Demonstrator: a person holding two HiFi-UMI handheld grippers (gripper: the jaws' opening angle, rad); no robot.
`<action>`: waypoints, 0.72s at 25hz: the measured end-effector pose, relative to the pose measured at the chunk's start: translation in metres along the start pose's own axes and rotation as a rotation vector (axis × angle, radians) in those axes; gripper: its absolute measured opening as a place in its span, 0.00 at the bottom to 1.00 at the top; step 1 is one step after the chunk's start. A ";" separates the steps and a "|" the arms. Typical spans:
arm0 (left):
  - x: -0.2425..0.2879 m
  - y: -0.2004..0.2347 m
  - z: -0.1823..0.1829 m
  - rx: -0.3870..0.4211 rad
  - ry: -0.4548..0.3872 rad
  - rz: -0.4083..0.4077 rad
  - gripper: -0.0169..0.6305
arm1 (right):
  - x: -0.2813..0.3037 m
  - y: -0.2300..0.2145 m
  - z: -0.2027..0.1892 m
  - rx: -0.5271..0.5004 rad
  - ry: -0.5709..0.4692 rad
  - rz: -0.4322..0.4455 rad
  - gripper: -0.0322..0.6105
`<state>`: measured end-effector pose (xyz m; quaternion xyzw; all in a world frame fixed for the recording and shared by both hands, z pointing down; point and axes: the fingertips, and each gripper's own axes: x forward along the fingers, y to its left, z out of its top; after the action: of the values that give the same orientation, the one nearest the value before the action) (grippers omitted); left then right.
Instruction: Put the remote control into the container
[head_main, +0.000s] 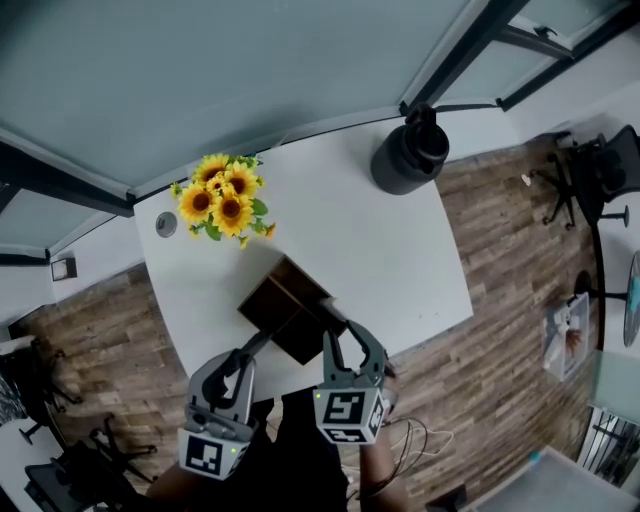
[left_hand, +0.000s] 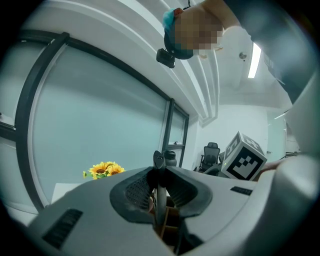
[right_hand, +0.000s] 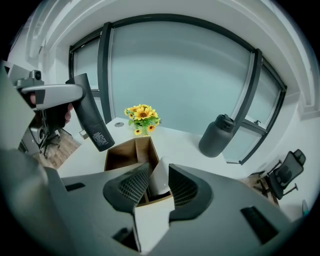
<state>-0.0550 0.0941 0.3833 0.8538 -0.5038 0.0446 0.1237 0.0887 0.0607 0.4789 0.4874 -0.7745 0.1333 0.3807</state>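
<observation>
white surface (head_main: 400, 250) spreads below me. my right claw (right_hand: 158, 172) is clamped on a white remote (right_hand: 160, 184), its tip above the wooden container (right_hand: 120, 157) just ahead. my left claw (left_hand: 158, 182) pinches the black remote control (right_hand: 90, 115), raised up and to the left of the container. farther ahead stand sunflowers (right_hand: 142, 114) and a dark jug (right_hand: 216, 136).

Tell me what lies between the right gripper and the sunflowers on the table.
The open wooden container lies there, just ahead of the right gripper and short of the sunflowers. The right gripper view shows it.
</observation>
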 end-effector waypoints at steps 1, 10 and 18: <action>-0.002 0.000 0.001 0.002 -0.001 0.001 0.15 | -0.001 0.000 0.001 0.006 -0.007 -0.002 0.24; -0.017 -0.001 0.015 0.025 -0.032 -0.003 0.15 | -0.022 -0.001 0.022 0.025 -0.094 -0.053 0.18; -0.035 -0.006 0.023 0.036 -0.053 -0.017 0.15 | -0.051 0.000 0.034 0.073 -0.188 -0.120 0.09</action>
<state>-0.0679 0.1213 0.3532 0.8609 -0.4988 0.0299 0.0950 0.0849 0.0749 0.4195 0.5565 -0.7709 0.0921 0.2958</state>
